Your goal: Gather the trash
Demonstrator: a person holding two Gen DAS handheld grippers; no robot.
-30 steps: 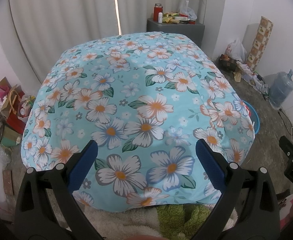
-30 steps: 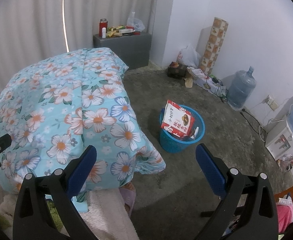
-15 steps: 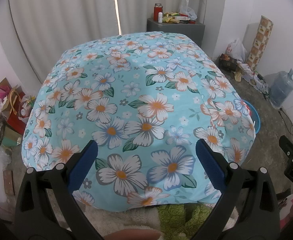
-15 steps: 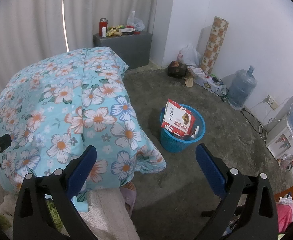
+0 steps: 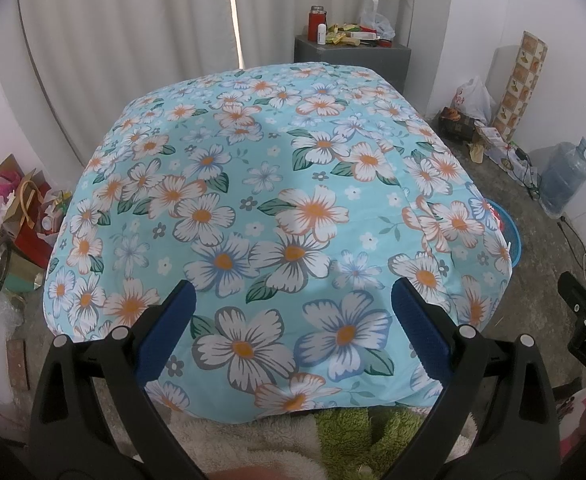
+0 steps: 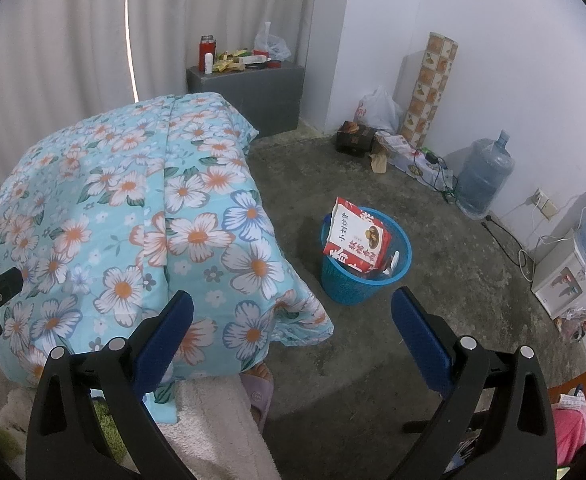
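Left wrist view first: the left gripper (image 5: 291, 320) hangs with its blue pads spread wide and nothing between them, looking straight out over the flower-printed quilt (image 5: 277, 208) that fills the space ahead. No loose trash lies on the cloth. Far off to the tool's right, a sliver of the blue basket (image 5: 511, 236) peeks past the quilt's edge. Compared with a second ago this view has hardly altered; the quilt sits a touch lower and closer, so the tool has barely drifted. Beyond the quilt, the grey cabinet (image 5: 353, 56) carries a clutter of packets, and cardboard and bags are heaped at the far left.

Right wrist view: the right gripper (image 6: 292, 320) is likewise parted and empty. Ahead and between its fingers stands the blue basket (image 6: 367, 276) on the concrete floor, with a red-and-white box (image 6: 357, 240) sticking out of its top. Over the last second the basket has slid slightly toward the centre of the frame and the box has settled a little lower in it, which suggests a piece of trash is freshly binned. With both tools free, the collecting is partly done, and the next piece probably has to be found among the clutter by the wall.
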